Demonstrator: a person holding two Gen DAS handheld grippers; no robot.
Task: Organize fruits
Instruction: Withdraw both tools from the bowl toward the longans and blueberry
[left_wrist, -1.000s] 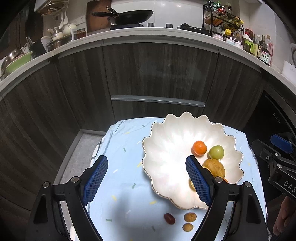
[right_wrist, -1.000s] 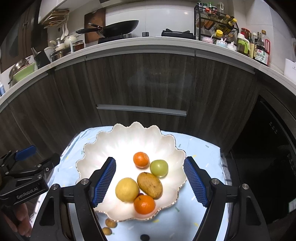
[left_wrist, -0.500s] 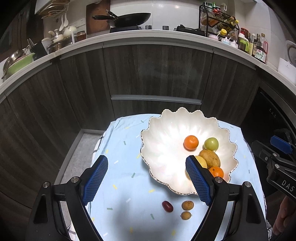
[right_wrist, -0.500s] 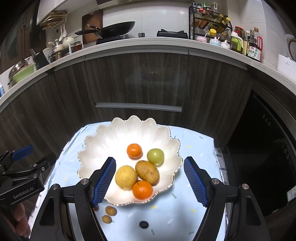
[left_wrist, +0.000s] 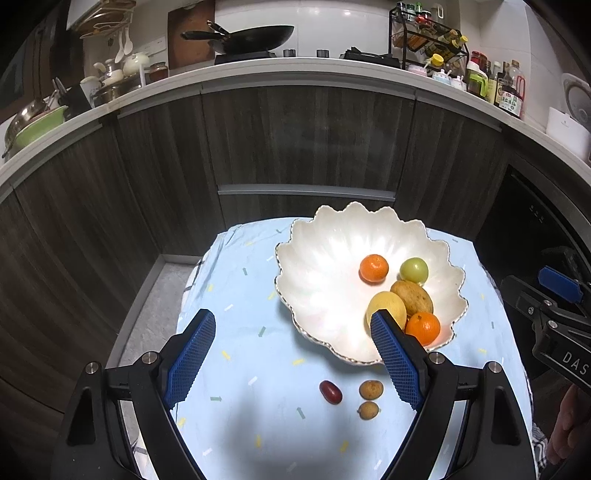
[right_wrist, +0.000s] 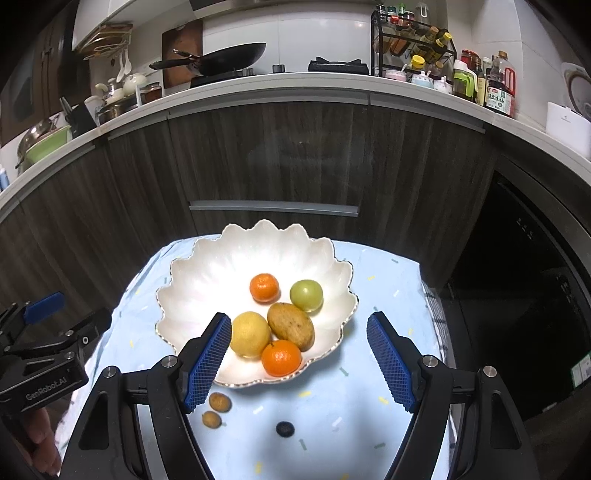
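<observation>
— Gathering which first?
— Both the left tool (left_wrist: 291, 363) and right tool (right_wrist: 297, 358) are released, empty. Small fruits (left_wrist: 371, 389) lie on the counter (left_wrist: 236, 295) beside the bowl (left_wrist: 314, 258); approach low, pinch gently.

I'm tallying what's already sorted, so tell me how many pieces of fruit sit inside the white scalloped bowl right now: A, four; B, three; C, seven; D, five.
D: the white scalloped bowl holds two oranges, a green fruit, a brown fruit and a yellow fruit, while the other small fruits lie outside it on the blue cloth.
</observation>
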